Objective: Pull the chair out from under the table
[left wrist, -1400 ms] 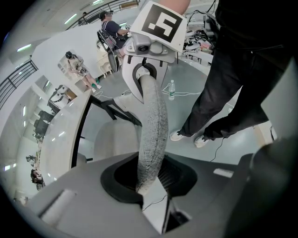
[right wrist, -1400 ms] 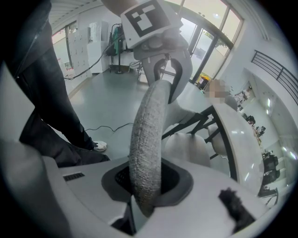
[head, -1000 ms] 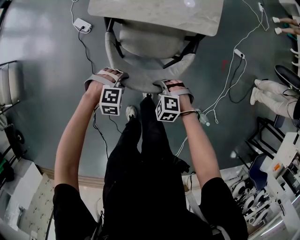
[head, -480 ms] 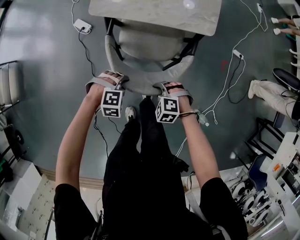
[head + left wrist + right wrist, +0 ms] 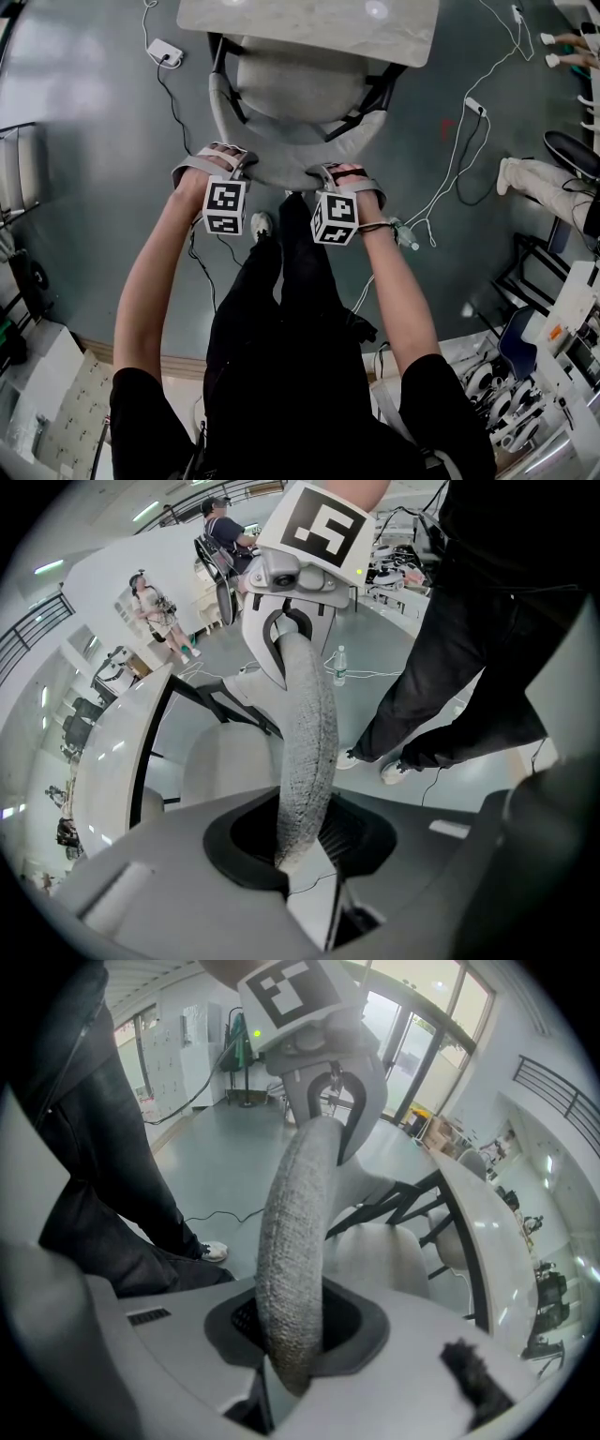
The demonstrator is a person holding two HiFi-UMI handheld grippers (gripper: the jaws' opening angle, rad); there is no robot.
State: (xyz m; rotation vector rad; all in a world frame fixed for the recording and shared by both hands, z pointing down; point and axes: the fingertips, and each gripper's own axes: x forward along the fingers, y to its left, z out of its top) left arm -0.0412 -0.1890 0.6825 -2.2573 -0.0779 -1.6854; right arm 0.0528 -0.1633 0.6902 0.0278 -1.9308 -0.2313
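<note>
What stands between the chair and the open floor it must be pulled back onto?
Both the left gripper and right gripper clamp the chair backrest. Behind it, the person's own legs and shoe stand in the pull path, and a black cable lies on the floor there.

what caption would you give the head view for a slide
Left gripper and right gripper clamp the curved backrest of a grey fabric chair whose seat sits partly under a pale rectangular table.

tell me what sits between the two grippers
Only the chair's grey backrest rim, clamped by left gripper and right gripper; head view shows that stretch bare.
</note>
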